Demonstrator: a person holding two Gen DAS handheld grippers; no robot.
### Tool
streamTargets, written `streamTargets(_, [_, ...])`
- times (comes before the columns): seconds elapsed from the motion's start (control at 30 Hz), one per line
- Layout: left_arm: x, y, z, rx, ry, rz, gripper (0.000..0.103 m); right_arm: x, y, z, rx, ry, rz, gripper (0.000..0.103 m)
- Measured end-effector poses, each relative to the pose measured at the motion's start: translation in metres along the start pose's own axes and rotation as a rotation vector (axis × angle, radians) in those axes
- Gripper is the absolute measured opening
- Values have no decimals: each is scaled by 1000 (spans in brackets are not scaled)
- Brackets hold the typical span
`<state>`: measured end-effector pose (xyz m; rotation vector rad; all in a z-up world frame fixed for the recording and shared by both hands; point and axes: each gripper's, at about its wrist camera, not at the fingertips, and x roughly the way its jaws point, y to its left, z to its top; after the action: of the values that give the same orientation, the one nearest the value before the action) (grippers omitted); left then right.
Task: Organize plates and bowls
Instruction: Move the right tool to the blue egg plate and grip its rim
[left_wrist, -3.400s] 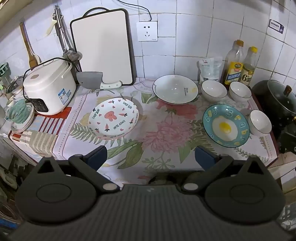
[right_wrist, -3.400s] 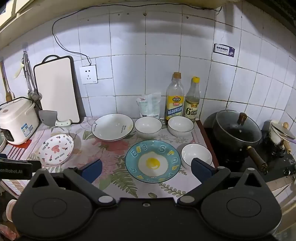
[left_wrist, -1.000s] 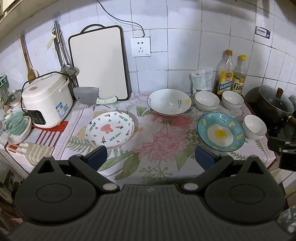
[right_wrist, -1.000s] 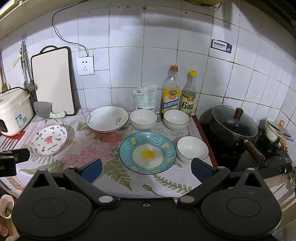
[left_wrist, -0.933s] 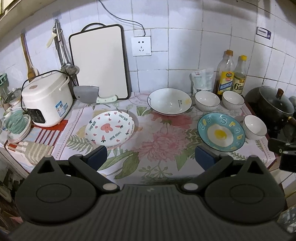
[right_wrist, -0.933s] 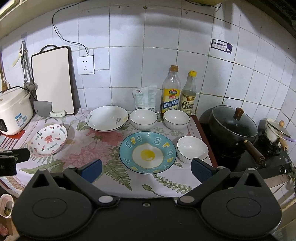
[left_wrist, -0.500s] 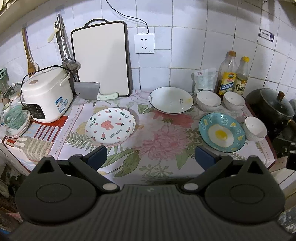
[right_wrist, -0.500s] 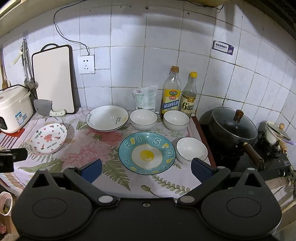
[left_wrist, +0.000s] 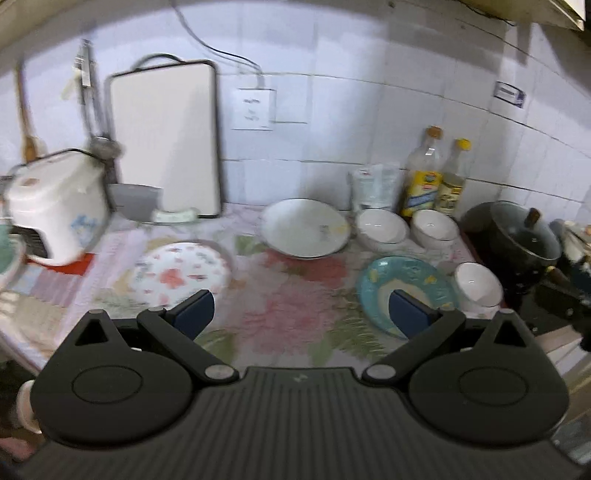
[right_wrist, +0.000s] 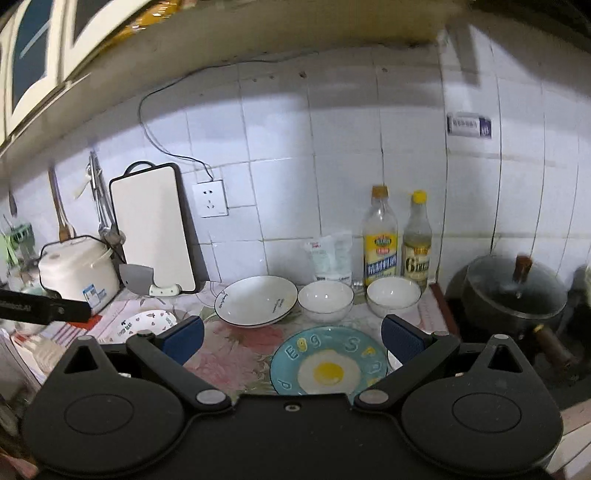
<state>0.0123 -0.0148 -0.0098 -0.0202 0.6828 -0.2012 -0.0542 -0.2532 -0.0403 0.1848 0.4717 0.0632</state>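
Note:
On the floral cloth lie a pink-patterned plate (left_wrist: 177, 271), a large white dish (left_wrist: 304, 227), a blue egg plate (left_wrist: 402, 284) and three small white bowls: two at the back (left_wrist: 382, 225) (left_wrist: 434, 225), one at the right (left_wrist: 478, 284). The right wrist view shows the egg plate (right_wrist: 327, 365), the white dish (right_wrist: 256, 299) and the back bowls (right_wrist: 325, 297) (right_wrist: 393, 293). My left gripper (left_wrist: 301, 315) is open and empty above the cloth's front. My right gripper (right_wrist: 291, 338) is open and empty over the egg plate. The left view is blurred.
A white rice cooker (left_wrist: 55, 206), a cleaver (left_wrist: 147, 206) and an upright cutting board (left_wrist: 166, 136) stand at the left. Two bottles (left_wrist: 423, 177) and a bag stand by the tiled wall. A lidded black pot (left_wrist: 517, 236) sits on the stove at the right.
Both grippers have moved forward toward the counter and tilted up; the dishes sit lower in view. The dishes have not moved. Both jaws stay open.

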Motion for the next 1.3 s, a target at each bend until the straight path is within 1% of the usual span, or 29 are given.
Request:
streamTargets(0.03, [10,-4,-2,2,-2,-16,102,7,-9,-3,27,15,16,103])
streamTargets(0.1, [30,-11,-6,-10,-9,-43,102,12,-22,-13,47,-30,92,103])
streamTargets(0.13, [39,-14,-8,-20,-8,-50,101,15,-26,-19,47,-43,116,103])
streamTargets(0.17, [50,-17,-9,-28,-3,-60,101,20,-29,-23,38,-37,121,103])
streamTargets(0.23, [72,-24,-11,-36,32,-81,100,29,-32,-33,20,-27,105,103])
streamTargets(0.33, [103,-33,-14,-64,76,-106,99,50,-44,-43,68,6,102,103])
streamTargets(0.47, [142,-43,-22,-78,95,-108,99,83,-56,-58,120,79,99,103])
streamTargets(0.6, [179,-49,-31,-98,111,-117,96,115,-66,-75,181,134,98,98])
streamTargets(0.73, [211,-57,-41,-101,123,-125,91,147,-81,-90,265,179,37,96])
streamTargets(0.77, [219,-59,-43,-100,124,-120,90,155,-85,-94,285,190,19,95])
streamTargets(0.8, [227,-60,-44,-94,128,-114,88,162,-89,-98,303,201,3,93])
streamTargets(0.83, [234,-63,-46,-87,133,-113,83,168,-94,-102,320,214,-10,92])
streamTargets(0.87, [242,-65,-48,-87,146,-114,79,174,-97,-105,332,223,-19,88])
streamTargets(0.9, [249,-66,-49,-91,160,-109,78,179,-102,-108,348,233,-31,82])
streamTargets(0.93, [257,-68,-50,-100,183,-108,72,184,-106,-112,372,247,-29,79])
streamTargets(0.97, [264,-69,-51,-113,210,-117,63,188,-110,-114,387,259,-19,73])
streamTargets(1.0, [269,-70,-52,-123,226,-133,60,193,-112,-117,393,268,-9,66])
streamTargets(1.03, [274,-71,-54,-120,233,-138,55,198,-114,-120,396,272,-9,64])
streamTargets(1.07, [278,-73,-55,-109,236,-132,49,200,-114,-121,399,272,-8,59])
streamTargets(1.1, [281,-74,-56,-102,240,-124,48,202,-115,-122,409,270,-3,53])
streamTargets(1.13, [283,-74,-56,-102,241,-122,43,203,-116,-124,423,268,-1,50])
streamTargets(1.17, [286,-74,-57,-109,244,-123,34,207,-118,-124,433,264,-2,45])
streamTargets(1.23, [292,-72,-57,-129,271,-122,26,209,-118,-124,430,252,-7,35])
streamTargets(1.27, [294,-70,-58,-143,283,-125,23,211,-119,-124,429,255,-10,24])
streamTargets(1.3, [297,-69,-58,-154,292,-130,21,213,-119,-124,431,255,-16,23])
